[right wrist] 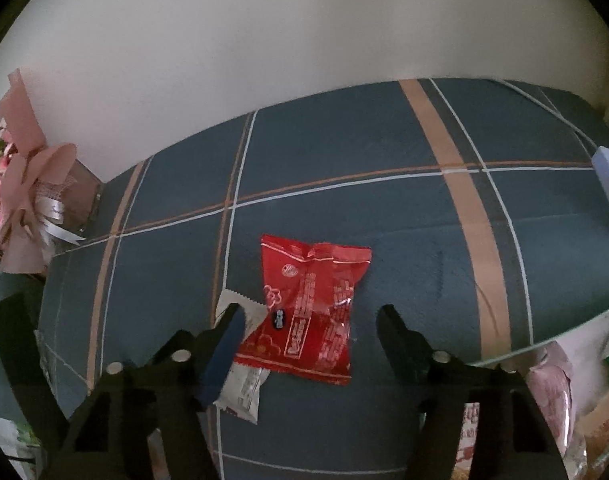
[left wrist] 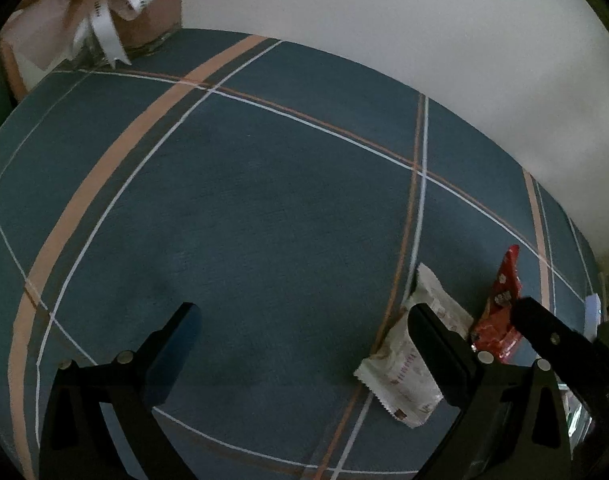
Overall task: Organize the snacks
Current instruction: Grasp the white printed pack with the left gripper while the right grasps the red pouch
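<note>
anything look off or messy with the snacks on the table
Slightly. The red snack packet lies partly on top of the white snack packet, both skewed to the tablecloth stripes. Nothing looks torn or spilled.

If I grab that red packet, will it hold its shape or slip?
The red packet looks puffy and creased, so it will probably crumple rather than stay stiff. Its glossy film may slide. It overlaps the white packet, which may shift too.

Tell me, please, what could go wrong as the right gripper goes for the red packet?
The red snack packet overlaps the white packet, and one finger of the right gripper lies over the white one, so closing might catch both. The left gripper sits close beside them, open and empty, so the two tools could bump.
</note>
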### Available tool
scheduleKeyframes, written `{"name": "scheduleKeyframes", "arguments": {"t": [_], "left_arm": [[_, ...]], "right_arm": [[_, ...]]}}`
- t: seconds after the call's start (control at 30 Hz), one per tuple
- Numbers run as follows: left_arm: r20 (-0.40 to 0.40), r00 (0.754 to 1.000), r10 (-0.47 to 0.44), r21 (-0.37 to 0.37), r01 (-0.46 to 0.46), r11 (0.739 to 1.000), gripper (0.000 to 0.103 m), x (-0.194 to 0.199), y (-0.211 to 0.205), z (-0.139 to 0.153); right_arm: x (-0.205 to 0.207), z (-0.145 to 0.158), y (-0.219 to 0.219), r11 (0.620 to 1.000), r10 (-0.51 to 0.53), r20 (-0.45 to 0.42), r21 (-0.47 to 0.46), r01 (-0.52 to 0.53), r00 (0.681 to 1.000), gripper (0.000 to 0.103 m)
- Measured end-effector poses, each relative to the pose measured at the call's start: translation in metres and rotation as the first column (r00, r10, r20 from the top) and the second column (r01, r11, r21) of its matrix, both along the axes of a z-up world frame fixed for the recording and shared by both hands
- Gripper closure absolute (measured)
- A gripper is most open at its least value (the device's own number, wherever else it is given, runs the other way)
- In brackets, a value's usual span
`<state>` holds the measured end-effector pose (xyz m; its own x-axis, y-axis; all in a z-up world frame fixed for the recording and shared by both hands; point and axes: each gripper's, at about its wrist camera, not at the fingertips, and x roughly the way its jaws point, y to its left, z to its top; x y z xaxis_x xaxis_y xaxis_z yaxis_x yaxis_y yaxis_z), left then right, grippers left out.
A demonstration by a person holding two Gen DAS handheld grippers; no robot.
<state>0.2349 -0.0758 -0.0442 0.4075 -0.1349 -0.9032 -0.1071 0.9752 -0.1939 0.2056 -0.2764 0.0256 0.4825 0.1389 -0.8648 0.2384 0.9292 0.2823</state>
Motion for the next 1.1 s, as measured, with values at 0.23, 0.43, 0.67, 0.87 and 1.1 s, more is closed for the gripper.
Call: {"name": "scheduleKeyframes", "arguments": {"t": [0.23,0.43,0.67,0.87,1.1], "left_arm": [[0.029,0.994,-0.101,0.003,0.101,0.995,0.001,-0.003,-0.018,0.007],[0.024,0.978,-0.209,0.009,0.209,0.978,0.001,-0.007,-0.038,0.006],[0.005,0.96,-0.281,0.035,0.281,0.959,0.012,-0.016,-0.056,-0.002],[0.008,0.959,-0.284,0.085,0.282,0.956,0.037,-0.012,-0.059,0.0],[-0.002,0.988,-0.152,0.073,0.151,0.986,0.049,-0.009,-0.033,0.004]], "right_arm": [[0.011,-0.003,-0.007,1.0,-0.007,-0.023,-0.026,0.007,1.0,0.049],[0.011,-0.003,-0.012,0.999,-0.004,-0.042,-0.046,0.002,0.999,0.049],[0.012,-0.013,-0.016,0.999,-0.001,-0.075,-0.033,-0.001,0.997,0.049],[0.013,-0.024,-0.013,1.0,0.017,-0.098,-0.023,-0.019,0.995,0.051],[0.009,-0.023,-0.009,0.999,0.028,-0.104,-0.034,-0.032,0.994,0.053]]}}
